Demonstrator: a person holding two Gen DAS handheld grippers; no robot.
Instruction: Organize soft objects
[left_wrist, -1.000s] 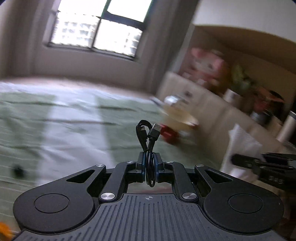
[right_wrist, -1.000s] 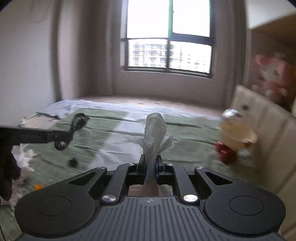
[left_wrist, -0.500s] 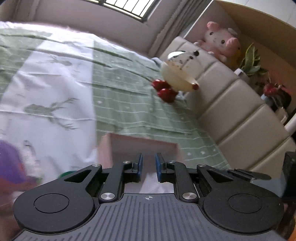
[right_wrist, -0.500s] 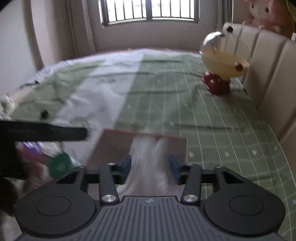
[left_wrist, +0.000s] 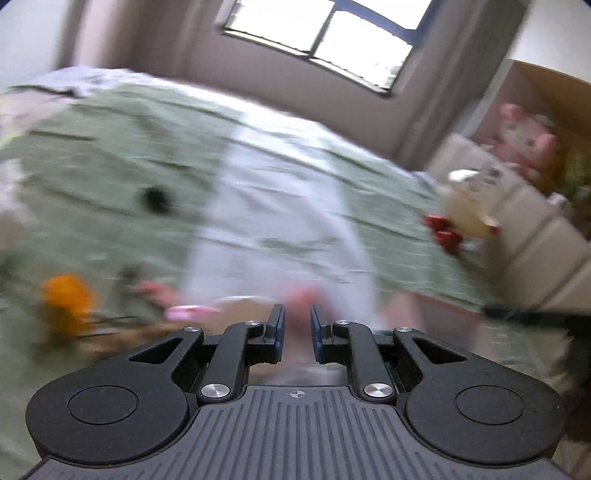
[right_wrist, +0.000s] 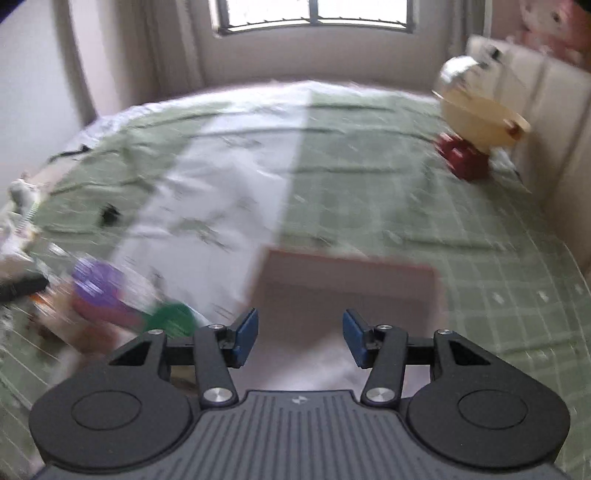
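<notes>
- Right gripper (right_wrist: 299, 338): jaws opening, nothing between; pink open-topped cardboard box (right_wrist: 347, 288) at 12 o'clock.
- Left gripper (left_wrist: 296, 334): narrow gap, empty.
- Risk: blurred view, next grab may miss soft clutter (right_wrist: 99, 291) at 9 o'clock.

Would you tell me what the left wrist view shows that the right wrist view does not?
Only the left wrist view shows the blurred orange object. Only the right wrist view shows the purple item and the green round item. Both show the pink box, the green bedspread, the round toy on red feet and the window.
</notes>
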